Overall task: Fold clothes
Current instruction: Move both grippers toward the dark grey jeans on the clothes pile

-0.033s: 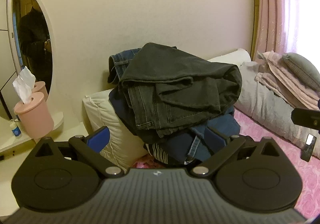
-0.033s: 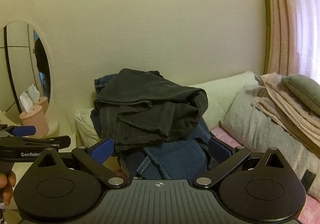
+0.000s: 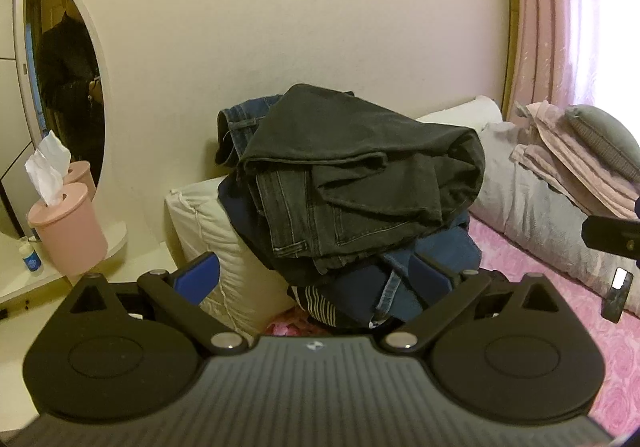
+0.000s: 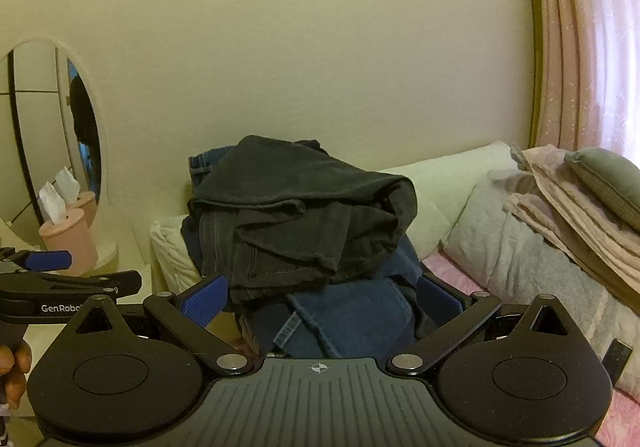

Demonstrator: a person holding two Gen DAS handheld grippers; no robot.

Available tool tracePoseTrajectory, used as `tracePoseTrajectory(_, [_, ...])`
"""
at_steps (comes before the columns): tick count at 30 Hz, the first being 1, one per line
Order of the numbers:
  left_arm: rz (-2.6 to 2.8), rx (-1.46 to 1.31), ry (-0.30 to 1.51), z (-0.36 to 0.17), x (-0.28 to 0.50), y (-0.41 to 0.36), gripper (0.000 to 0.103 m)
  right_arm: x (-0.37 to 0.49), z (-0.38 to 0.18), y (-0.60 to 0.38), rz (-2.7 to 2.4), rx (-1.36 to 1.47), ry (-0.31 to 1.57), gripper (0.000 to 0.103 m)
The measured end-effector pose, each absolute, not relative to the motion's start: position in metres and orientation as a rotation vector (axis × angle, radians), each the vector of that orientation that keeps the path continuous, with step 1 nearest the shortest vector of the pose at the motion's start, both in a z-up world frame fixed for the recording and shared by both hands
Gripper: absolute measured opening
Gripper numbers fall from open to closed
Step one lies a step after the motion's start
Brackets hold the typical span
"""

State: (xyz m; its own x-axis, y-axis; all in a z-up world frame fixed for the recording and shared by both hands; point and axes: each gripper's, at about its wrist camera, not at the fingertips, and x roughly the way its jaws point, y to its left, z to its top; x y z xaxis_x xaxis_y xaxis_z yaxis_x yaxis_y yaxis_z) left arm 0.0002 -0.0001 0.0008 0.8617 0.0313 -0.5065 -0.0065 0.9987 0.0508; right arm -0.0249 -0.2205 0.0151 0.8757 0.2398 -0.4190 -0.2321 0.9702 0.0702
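— While you are holding both tools short of it, where is the pile of clothes (image 3: pixel 352 199) sitting?

— Dead ahead on the pink bed (image 3: pixel 560 311), leaning on a white pillow (image 3: pixel 208 223), black jeans (image 4: pixel 296 215) lying crosswise on top.

— And the jaws?

— Your left gripper (image 3: pixel 316 279) and right gripper (image 4: pixel 320 299) are both gaping, gripping nothing; neither is looking nearer.

Pile: charcoal-grey jeans (image 3: pixel 360 183) on top, blue denim (image 3: pixel 432 263) under, navy-and-white striped piece (image 3: pixel 320 303) at base. Bedsheet (image 3: pixel 560 311) pink floral. Tissue tub (image 3: pixel 68 231) pink. Curtain (image 3: pixel 560 27) pink. Claw pads (image 4: pixel 204 299) blue.
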Motion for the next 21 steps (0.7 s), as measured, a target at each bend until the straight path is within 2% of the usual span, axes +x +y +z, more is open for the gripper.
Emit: tracePoseTrajectory(21, [0.059,0.056,0.578,-0.012,0.01,0.01,0.099,0.009,-0.002,-0.204,0.323,-0.02,0.506,0.103])
